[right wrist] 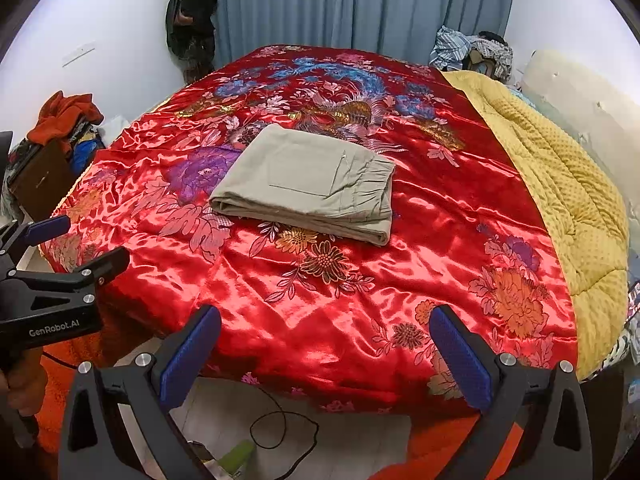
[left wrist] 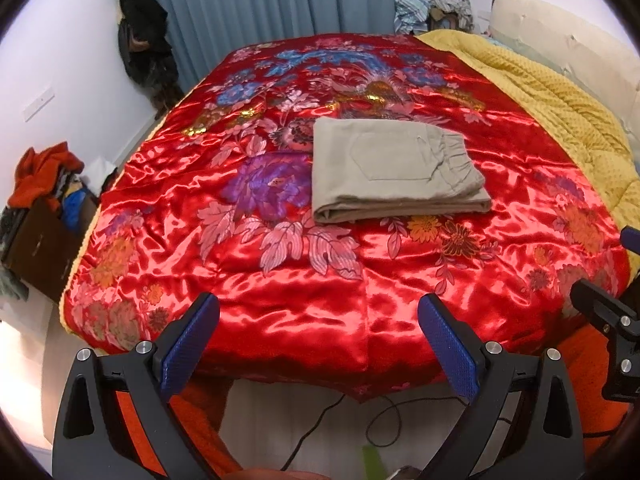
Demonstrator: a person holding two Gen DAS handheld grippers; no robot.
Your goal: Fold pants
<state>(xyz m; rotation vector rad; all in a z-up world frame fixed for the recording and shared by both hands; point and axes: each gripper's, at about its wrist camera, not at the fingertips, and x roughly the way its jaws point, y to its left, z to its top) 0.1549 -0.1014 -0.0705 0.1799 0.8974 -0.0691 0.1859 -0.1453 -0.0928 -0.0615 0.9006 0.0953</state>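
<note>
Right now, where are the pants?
The folded beige pants lie near the middle of the red floral bedspread, ahead of both open grippers, with the yellow blanket to their right.

1. Your bed [left wrist: 320,280] is covered by a shiny red satin quilt [left wrist: 400,300] embroidered with flowers and a bird.
2. The pants [left wrist: 394,170], beige, lie folded into a flat rectangle near the quilt's middle, pocket up, waistband toward the right.
3. A yellow blanket [left wrist: 560,112] lies along the bed's right side, touching the quilt's edge.
4. In your right view, the pants [right wrist: 308,184] rest well apart from the blanket [right wrist: 568,192].
</note>
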